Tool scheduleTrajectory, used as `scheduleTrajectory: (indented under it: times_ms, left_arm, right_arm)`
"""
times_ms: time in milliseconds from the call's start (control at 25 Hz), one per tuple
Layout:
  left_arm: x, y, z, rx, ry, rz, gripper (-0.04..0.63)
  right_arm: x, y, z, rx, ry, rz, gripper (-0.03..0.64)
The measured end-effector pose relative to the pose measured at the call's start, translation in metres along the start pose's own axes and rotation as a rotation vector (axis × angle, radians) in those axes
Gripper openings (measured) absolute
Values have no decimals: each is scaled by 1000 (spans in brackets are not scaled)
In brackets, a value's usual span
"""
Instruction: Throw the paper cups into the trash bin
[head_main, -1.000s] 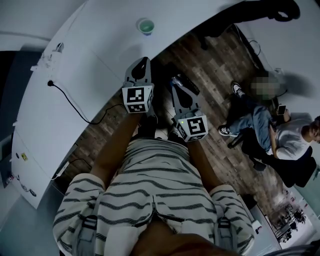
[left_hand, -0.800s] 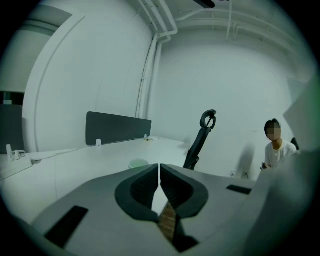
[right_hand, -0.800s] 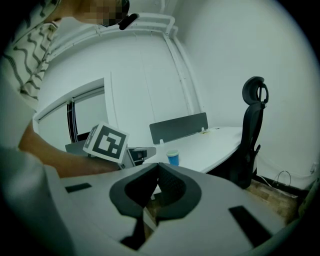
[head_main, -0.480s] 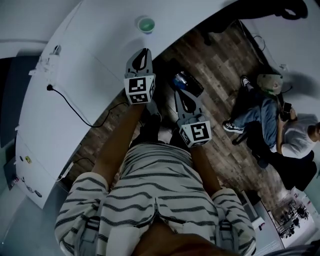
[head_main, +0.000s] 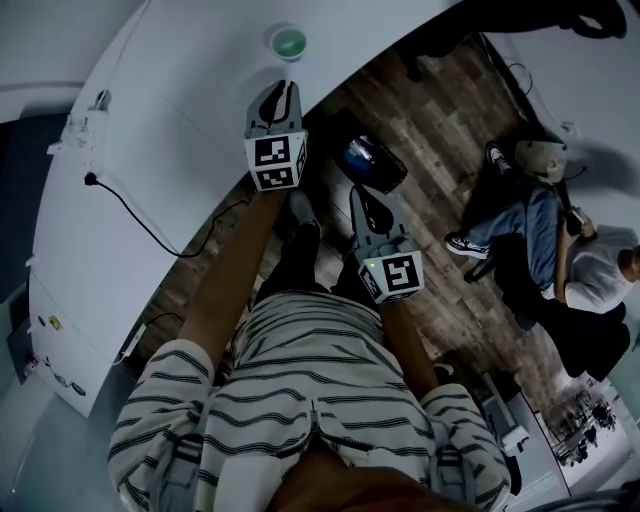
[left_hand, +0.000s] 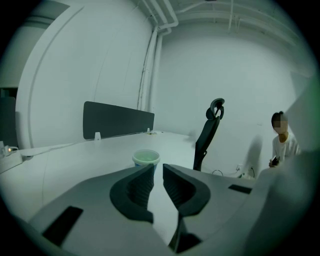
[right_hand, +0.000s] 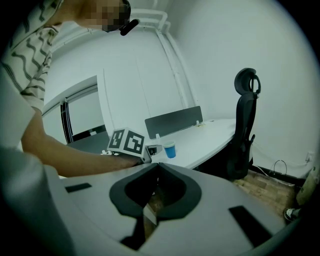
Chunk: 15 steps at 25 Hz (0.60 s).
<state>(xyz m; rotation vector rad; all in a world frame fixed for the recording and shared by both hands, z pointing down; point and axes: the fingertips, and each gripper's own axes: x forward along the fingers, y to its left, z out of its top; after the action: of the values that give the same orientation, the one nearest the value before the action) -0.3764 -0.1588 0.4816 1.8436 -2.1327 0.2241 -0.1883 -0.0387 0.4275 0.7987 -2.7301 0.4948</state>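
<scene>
The left gripper (head_main: 284, 88) (left_hand: 157, 169) has its jaws parted by only a narrow slit. They have just been opening, and nothing stands between them. It hovers over the edge of the curved white bench (head_main: 180, 120) (left_hand: 75, 160), pointing across the benchtop. The pads touch nothing.

The blue paper cup with a white rim (head_main: 288, 42) (left_hand: 146, 160) (right_hand: 170, 149) stands upright on the bench, just beyond the left gripper's tips and apart from them. In the left gripper view it sits behind the left jaw, slightly off the line of the slit. Its inside looks pale green, and whether there is anything in it cannot be made out.

The right gripper (head_main: 360, 192) (right_hand: 157, 166) has its jaws pressed together at the tips and holds nothing. It hangs off the bench, over the brown wood-plank floor (head_main: 440, 130), and is well apart from the cup.

The dark trash bin (head_main: 372, 160) stands on the floor beside the bench's curved edge, just past the right gripper's tips in the head view. Something shiny and blue shows inside its mouth, but what it is cannot be told.

A dark flat divider panel (left_hand: 117, 120) stands upright on the far side of the bench. A black high-backed office chair (left_hand: 210, 130) (right_hand: 245, 125) stands at the bench's far edge.
</scene>
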Motion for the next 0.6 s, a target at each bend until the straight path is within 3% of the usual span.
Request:
scheduleTrajectory:
  times_ms: [600]
  left_arm:
    - [48,23,-20,11,50,36,224]
  right_arm:
    - [4,2,-15,12,29,-13,9]
